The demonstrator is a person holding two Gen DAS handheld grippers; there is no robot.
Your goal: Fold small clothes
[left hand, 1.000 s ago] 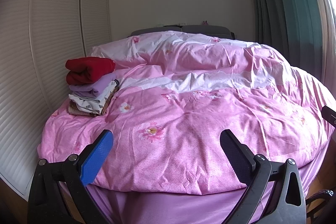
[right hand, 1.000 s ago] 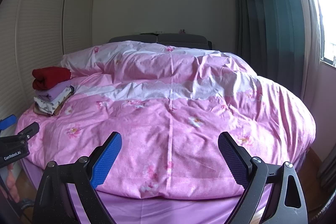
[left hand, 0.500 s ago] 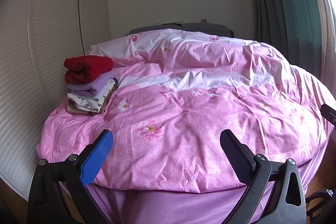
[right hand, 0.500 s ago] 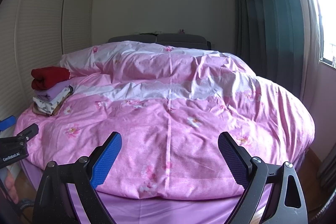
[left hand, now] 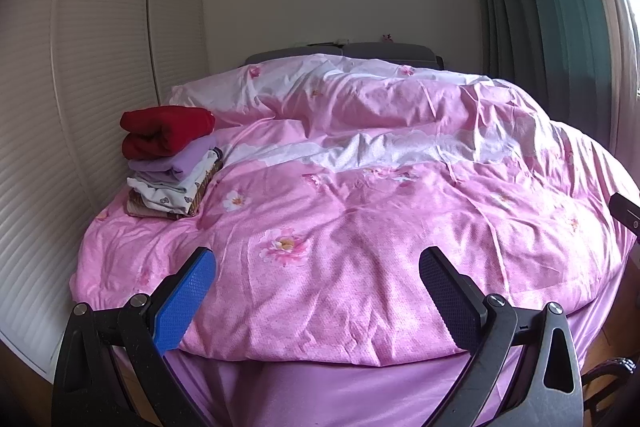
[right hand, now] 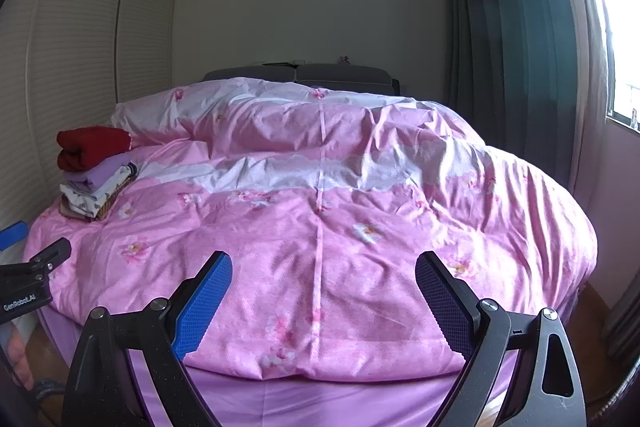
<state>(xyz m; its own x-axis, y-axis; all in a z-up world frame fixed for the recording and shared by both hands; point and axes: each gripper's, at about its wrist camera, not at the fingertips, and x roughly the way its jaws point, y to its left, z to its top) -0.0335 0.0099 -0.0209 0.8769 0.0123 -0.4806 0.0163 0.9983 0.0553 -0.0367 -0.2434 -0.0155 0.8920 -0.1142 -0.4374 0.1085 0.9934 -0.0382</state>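
Note:
A stack of folded clothes [left hand: 172,167] lies on the far left of the bed, with a red garment [left hand: 166,131] on top, a lilac one and a white patterned one under it. It also shows in the right wrist view [right hand: 94,173]. My left gripper [left hand: 318,267] is open and empty, held off the foot of the bed. My right gripper [right hand: 323,269] is open and empty, also at the foot of the bed. Part of the left gripper [right hand: 32,279] shows at the left edge of the right wrist view.
A pink flowered duvet [left hand: 360,219] covers the bed over a lilac sheet [left hand: 340,387]. Louvred wardrobe doors [left hand: 80,87] stand close on the left. Dark green curtains [right hand: 512,47] and a window [right hand: 616,47] are on the right.
Both grippers have drawn back slightly from the bed; the view shifts a little. Both stay open and empty.

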